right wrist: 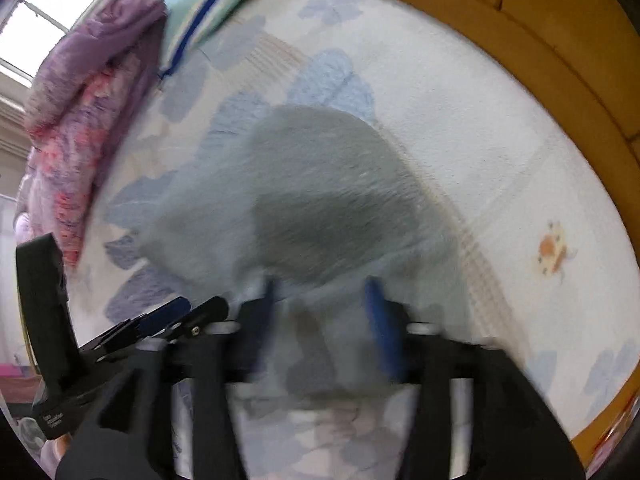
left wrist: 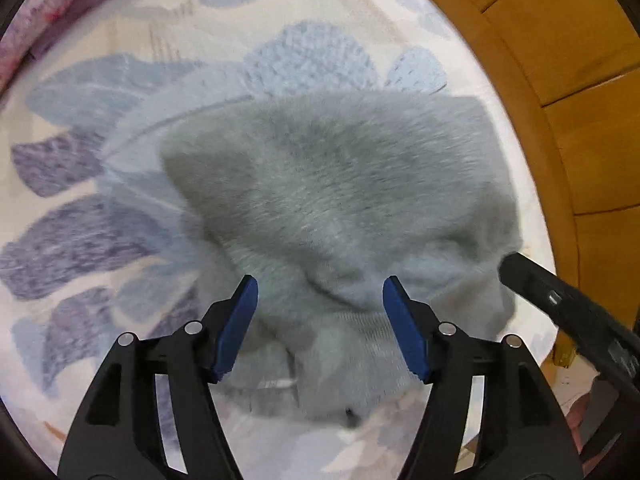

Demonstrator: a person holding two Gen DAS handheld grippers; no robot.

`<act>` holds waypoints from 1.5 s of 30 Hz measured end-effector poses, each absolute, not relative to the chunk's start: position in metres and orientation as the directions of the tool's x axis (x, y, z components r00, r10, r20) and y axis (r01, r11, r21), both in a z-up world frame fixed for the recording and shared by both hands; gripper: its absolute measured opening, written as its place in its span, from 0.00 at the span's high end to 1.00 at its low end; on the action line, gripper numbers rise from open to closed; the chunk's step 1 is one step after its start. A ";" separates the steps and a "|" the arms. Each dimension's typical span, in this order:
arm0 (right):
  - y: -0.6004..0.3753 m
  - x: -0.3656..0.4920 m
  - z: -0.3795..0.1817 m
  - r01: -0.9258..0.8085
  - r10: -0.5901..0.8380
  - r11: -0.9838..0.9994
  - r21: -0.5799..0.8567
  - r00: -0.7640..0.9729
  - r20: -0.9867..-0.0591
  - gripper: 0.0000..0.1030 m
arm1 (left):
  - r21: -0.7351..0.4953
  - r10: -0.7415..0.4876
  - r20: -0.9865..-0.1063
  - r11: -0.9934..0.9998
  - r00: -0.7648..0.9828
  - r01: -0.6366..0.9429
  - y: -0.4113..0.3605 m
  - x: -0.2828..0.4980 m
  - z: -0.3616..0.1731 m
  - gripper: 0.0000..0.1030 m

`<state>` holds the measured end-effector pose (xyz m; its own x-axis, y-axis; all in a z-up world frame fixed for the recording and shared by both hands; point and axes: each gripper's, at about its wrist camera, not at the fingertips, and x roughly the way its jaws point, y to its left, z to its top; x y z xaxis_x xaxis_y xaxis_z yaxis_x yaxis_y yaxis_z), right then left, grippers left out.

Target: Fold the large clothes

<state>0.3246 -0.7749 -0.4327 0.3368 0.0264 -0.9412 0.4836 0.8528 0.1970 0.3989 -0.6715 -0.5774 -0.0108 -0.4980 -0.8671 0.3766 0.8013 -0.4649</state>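
A grey fuzzy garment (left wrist: 340, 200) lies bunched in a heap on a floral bed sheet (left wrist: 80, 160). My left gripper (left wrist: 320, 304) is open just above the garment's near ribbed edge, its blue pads either side of a fold. The right gripper's black body (left wrist: 568, 308) enters the left wrist view at the right, touching the garment's right side. In the blurred right wrist view the garment (right wrist: 320, 200) fills the middle and my right gripper (right wrist: 320, 300) is open over its near edge. The left gripper (right wrist: 160, 324) shows at lower left there.
A wooden bed frame (left wrist: 580, 80) curves along the right edge of the mattress and shows in the right wrist view (right wrist: 560, 60). A purple and pink blanket (right wrist: 80, 120) and a striped pillow (right wrist: 200, 12) lie at the far left of the bed.
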 end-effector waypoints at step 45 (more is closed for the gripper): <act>-0.239 0.014 -0.164 0.421 -0.362 0.906 -0.044 0.715 -0.599 0.07 | -0.204 -0.481 -0.659 0.854 0.578 0.478 -0.075 0.066 -0.269 0.05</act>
<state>0.0143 -0.2385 -0.1645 0.7147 -0.3615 -0.5988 0.4214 0.9058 -0.0439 0.0660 -0.0751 -0.2687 0.5783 -0.4807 -0.6591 0.4780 0.8544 -0.2037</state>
